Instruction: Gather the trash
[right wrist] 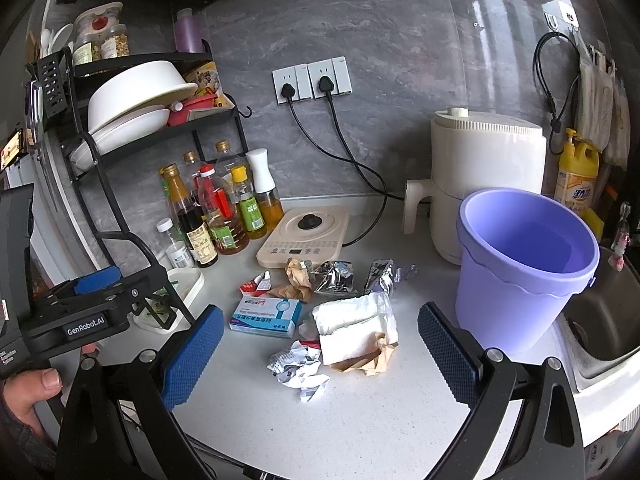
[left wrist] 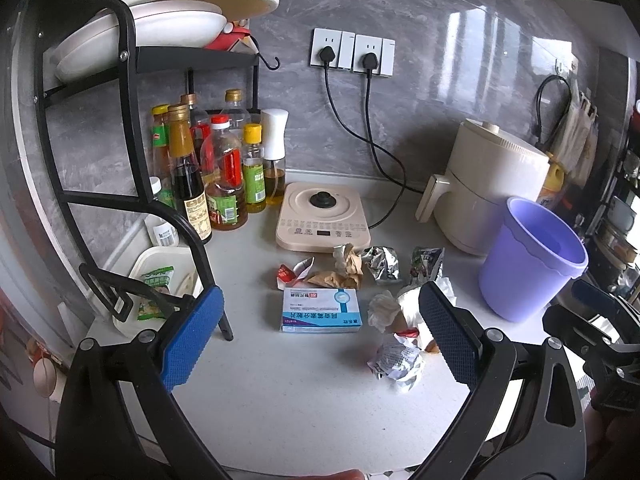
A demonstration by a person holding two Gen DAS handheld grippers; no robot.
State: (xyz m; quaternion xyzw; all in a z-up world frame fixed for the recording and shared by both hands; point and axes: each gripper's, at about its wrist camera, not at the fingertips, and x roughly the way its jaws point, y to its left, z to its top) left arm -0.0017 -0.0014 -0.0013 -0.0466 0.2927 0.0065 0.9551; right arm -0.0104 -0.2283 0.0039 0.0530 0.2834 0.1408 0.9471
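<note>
Trash lies on the white counter: a blue and white medicine box (left wrist: 321,310) (right wrist: 266,315), crumpled brown paper (left wrist: 347,267) (right wrist: 298,276), foil wrappers (left wrist: 383,263) (right wrist: 337,277), a white tissue wad (right wrist: 354,326) and a crumpled printed wrapper (left wrist: 397,363) (right wrist: 300,368). A purple bucket (left wrist: 532,258) (right wrist: 524,262) stands to the right of them. My left gripper (left wrist: 320,340) is open and empty, above the counter in front of the box. My right gripper (right wrist: 320,360) is open and empty, over the tissue and wrapper.
A beige induction hob (left wrist: 323,216) (right wrist: 304,236) and a white air fryer (left wrist: 486,188) (right wrist: 480,176) stand behind the trash. Sauce bottles (left wrist: 216,176) and a black dish rack (left wrist: 132,128) stand at the left. A steel sink (right wrist: 600,316) lies right of the bucket.
</note>
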